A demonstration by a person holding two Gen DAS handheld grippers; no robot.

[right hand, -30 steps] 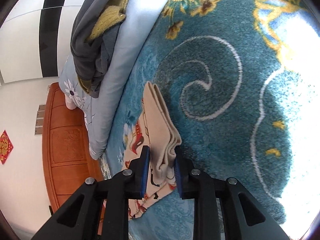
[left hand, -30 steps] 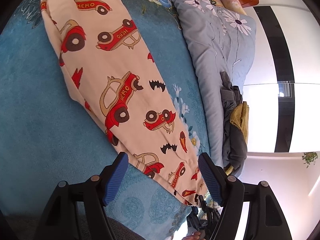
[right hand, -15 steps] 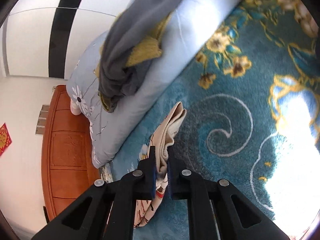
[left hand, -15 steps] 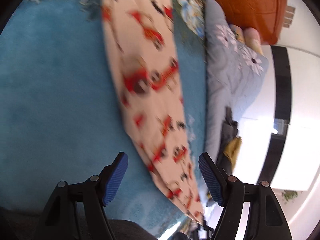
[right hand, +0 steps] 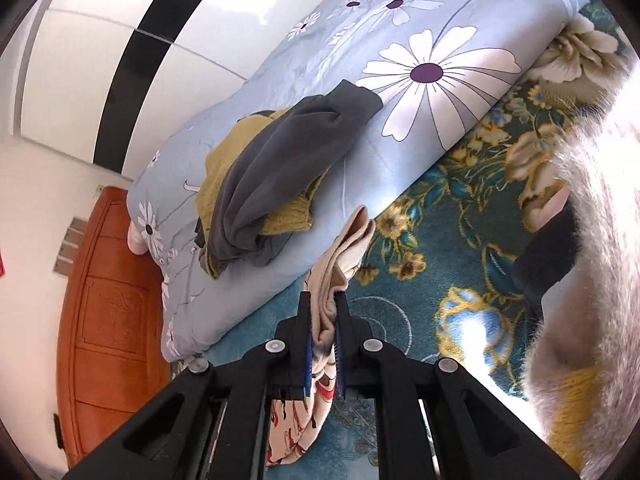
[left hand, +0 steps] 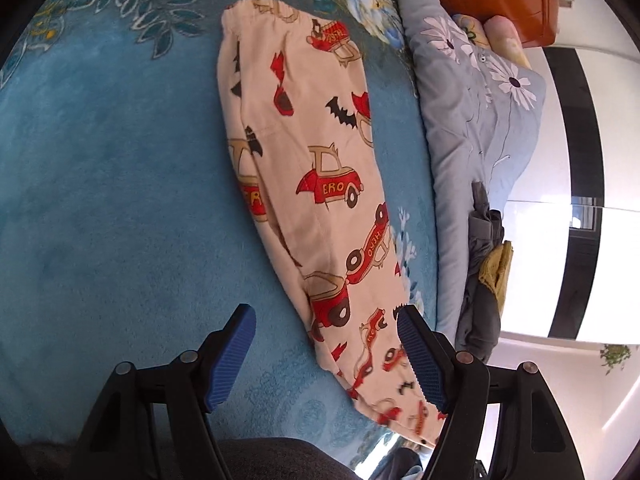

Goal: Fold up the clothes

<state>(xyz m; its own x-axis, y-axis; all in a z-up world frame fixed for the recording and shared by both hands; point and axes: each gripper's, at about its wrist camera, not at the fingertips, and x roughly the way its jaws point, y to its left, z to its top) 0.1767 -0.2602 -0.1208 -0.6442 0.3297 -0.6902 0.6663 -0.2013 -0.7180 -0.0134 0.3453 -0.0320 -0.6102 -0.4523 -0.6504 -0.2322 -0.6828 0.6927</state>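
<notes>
Cream soft pants with red cars and black bats lie long and flat on the blue fuzzy blanket, with the stretchy waist at 12 o'clock and the leg ends down at 5 o'clock. The right gripper has its jaws squeezed together on the bunched leg end of the pants, and cloth pokes up past the tips. The left gripper has its jaws wide apart with nothing in them, just over the lower part of the legs.

I think the step now is folding the pants in half, end to end. The next move looks like carrying the held leg end over to the waist and laying it down flat, maybe with the left gripper helping.

Only the left view shows the whole pants and the waist. Only the right view shows the grip, plus a grey and yellow heap of clothes at 11 o'clock on the light blue daisy quilt
</notes>
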